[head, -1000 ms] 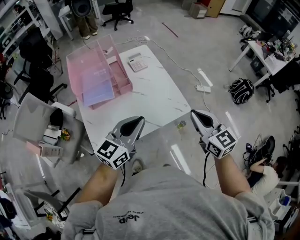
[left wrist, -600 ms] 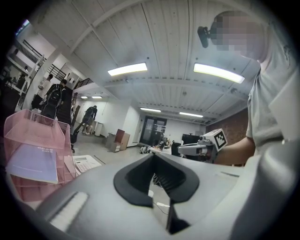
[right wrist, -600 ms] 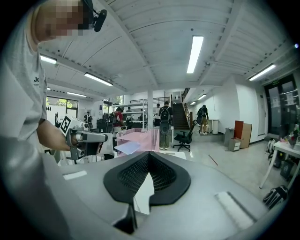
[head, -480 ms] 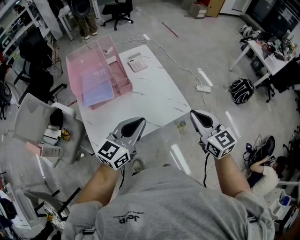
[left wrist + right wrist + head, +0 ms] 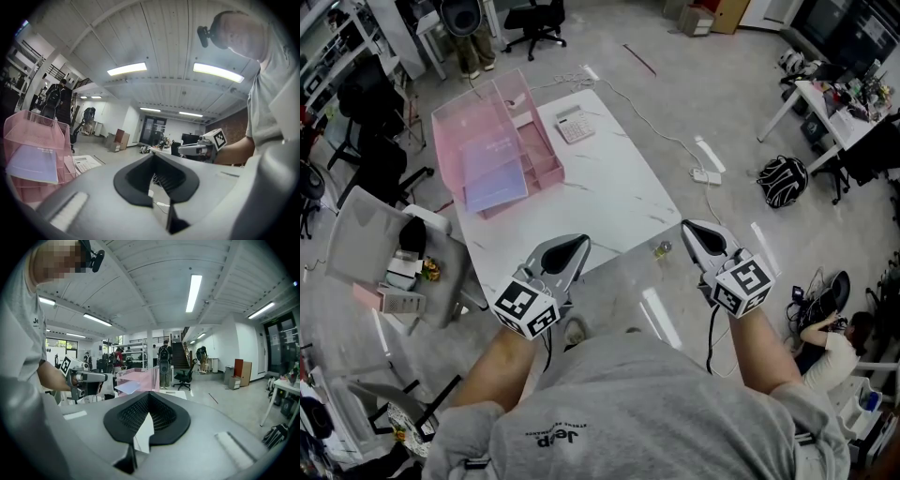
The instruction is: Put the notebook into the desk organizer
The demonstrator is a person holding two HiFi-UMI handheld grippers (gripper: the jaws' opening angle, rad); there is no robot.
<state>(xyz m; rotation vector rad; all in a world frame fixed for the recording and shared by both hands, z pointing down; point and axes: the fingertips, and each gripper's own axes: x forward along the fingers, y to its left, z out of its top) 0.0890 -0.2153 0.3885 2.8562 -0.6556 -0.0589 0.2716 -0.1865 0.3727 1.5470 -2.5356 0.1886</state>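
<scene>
At the near edge of the white surface (image 5: 609, 192), left gripper (image 5: 579, 242) and right gripper (image 5: 688, 227) hovered with jaws pressed together, nothing between them, while the notebook (image 5: 495, 180) lay inside the pink desk organizer (image 5: 469, 117) at the far end, calculator (image 5: 575, 126) just beside.

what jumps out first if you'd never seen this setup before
The pink see-through desk organizer at the far left corner of the white table stands out most, with a pale blue notebook sitting in it. Nearer the person, the left gripper and the right gripper hang by the table's near edge, their tongs shut and empty.
</scene>
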